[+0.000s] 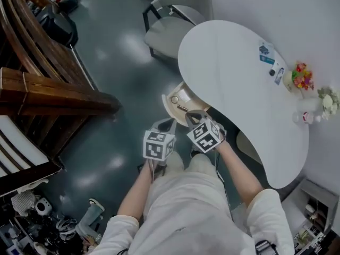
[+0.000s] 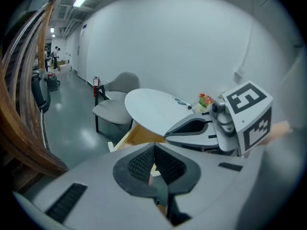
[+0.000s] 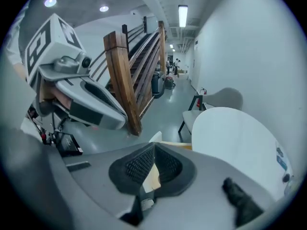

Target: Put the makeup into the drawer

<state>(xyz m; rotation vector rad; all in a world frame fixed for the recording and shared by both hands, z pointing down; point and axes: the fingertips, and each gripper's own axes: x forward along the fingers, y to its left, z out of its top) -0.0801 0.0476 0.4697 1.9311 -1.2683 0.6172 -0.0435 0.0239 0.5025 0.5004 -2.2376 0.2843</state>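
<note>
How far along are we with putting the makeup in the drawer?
Done: the drawer stands open under the table, with a couple of small items inside. In hand: nothing; the left gripper and right gripper are both shut and empty. Left: packets and a tube lie by the flowers, possibly makeup to move.

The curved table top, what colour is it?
The table top is plain white; the head view shows it best.
</note>
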